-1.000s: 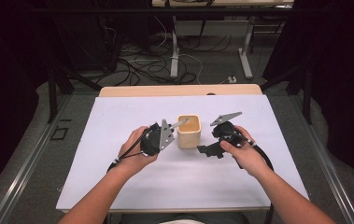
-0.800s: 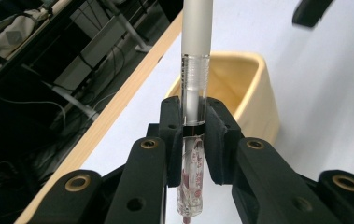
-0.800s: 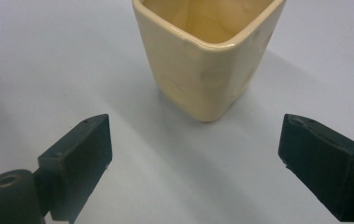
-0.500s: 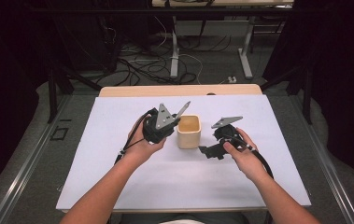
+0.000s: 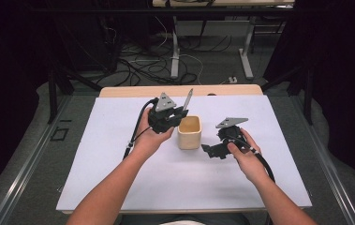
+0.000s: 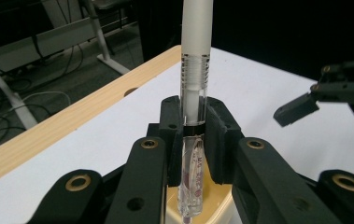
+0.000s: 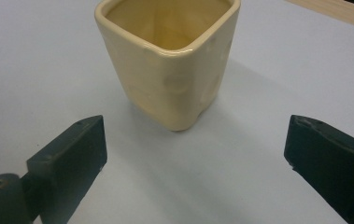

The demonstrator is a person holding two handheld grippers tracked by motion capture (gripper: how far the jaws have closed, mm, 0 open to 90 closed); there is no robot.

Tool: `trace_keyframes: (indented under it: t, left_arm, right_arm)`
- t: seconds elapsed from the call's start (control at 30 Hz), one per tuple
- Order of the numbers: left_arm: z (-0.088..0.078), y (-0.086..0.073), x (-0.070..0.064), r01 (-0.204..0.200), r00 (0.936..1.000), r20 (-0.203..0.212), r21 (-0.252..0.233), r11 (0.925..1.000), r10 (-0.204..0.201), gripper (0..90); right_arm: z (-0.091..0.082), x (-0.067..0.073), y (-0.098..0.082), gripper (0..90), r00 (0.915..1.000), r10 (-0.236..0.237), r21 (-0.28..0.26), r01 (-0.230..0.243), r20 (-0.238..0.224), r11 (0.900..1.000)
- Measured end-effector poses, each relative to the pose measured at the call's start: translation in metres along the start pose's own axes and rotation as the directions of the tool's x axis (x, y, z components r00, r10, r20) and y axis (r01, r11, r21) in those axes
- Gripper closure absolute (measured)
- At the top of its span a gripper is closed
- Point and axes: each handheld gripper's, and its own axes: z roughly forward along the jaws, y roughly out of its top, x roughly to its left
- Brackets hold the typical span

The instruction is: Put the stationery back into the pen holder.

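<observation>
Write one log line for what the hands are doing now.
left gripper: shut on pen above cup | right gripper: open beside cup

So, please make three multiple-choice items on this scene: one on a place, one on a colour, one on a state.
1. Where is the pen?
A. lying on the table
B. between the left gripper's jaws, above the cup
C. in the right gripper

2. What colour is the cup?
A. pale yellow
B. blue
C. black

3. How is the right gripper?
A. shut on the cup
B. shut on the pen
C. open, holding nothing

Key: 1 B, the left gripper clamps the pen over the cup's rim. 2 A, its glaze is cream-yellow. 3 C, the jaws stand wide apart, short of the cup.
</observation>
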Motion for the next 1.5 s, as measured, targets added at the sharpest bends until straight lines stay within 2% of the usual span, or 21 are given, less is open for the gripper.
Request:
trace_keyframes:
  t: [0.07, 0.13, 0.2, 0.4, 0.7, 0.73, 0.87, 1.03, 1.1, 1.27, 1.47, 1.5]
  left_arm:
    - [0.004, 0.001, 0.001, 0.023, 0.9996, 0.013, -0.005, 0.9997, -0.023, 79.3]
    - [0.008, 0.001, 0.001, 0.054, 0.9983, 0.021, -0.013, 0.9984, -0.054, 79.3]
    - [0.013, 0.001, 0.003, 0.074, 0.9969, 0.028, -0.014, 0.9972, -0.073, 79.3]
    - [0.026, -0.004, 0.005, 0.087, 0.9961, 0.016, 0.027, 0.9959, -0.087, 79.3]
    - [0.039, -0.013, 0.005, 0.108, 0.9940, 0.011, 0.044, 0.9931, -0.109, 79.3]
    - [0.041, -0.015, 0.006, 0.113, 0.9934, 0.010, 0.065, 0.9914, -0.114, 79.3]
    - [0.046, -0.018, 0.007, 0.121, 0.9926, 0.003, 0.087, 0.9889, -0.122, 79.3]
    - [0.050, -0.026, 0.010, 0.150, 0.9885, -0.003, 0.108, 0.9827, -0.151, 79.3]
    - [0.052, -0.029, 0.010, 0.160, 0.9869, -0.002, 0.115, 0.9804, -0.161, 79.3]
    - [0.053, -0.032, 0.011, 0.162, 0.9867, -0.007, 0.130, 0.9782, -0.162, 79.2]
    - [0.052, -0.032, 0.010, 0.152, 0.9882, -0.005, 0.135, 0.9791, -0.153, 78.9]
    - [0.050, -0.031, 0.010, 0.165, 0.9862, -0.004, 0.126, 0.9783, -0.165, 77.1]
  right_arm:
    - [-0.001, -0.001, 0.000, 5.7, 1.0000, 0.002, 0.001, -0.002, -0.001, 1.000]
    - [0.000, -0.002, -0.002, 5.7, 1.0000, 0.006, -0.022, -0.006, 0.003, 1.000]
    - [0.000, -0.003, -0.002, 5.6, 1.0000, 0.005, -0.017, -0.005, 0.005, 1.000]
    - [0.000, -0.004, -0.005, 5.7, 0.9999, 0.014, -0.019, -0.014, 0.005, 1.000]
    - [0.001, -0.004, -0.007, 5.7, 0.9998, 0.022, -0.011, -0.022, 0.000, 1.000]
    - [0.001, -0.004, -0.008, 5.7, 0.9998, 0.019, -0.007, -0.019, 0.002, 1.000]
    - [0.002, -0.003, -0.008, 5.7, 0.9998, 0.020, -0.011, -0.020, 0.002, 1.000]
    - [0.002, -0.004, -0.009, 5.8, 0.9999, 0.011, 0.000, -0.011, -0.005, 1.000]
    - [0.003, -0.003, -0.009, 5.8, 0.9997, 0.022, -0.007, -0.022, -0.007, 1.000]
    - [0.004, -0.002, -0.010, 5.8, 0.9997, 0.021, 0.000, -0.021, -0.011, 1.000]
    - [0.005, -0.002, -0.010, 6.0, 0.9997, 0.021, 0.000, -0.021, -0.013, 1.000]
    - [0.005, -0.002, -0.011, 6.0, 0.9997, 0.019, 0.002, -0.019, -0.013, 1.000]
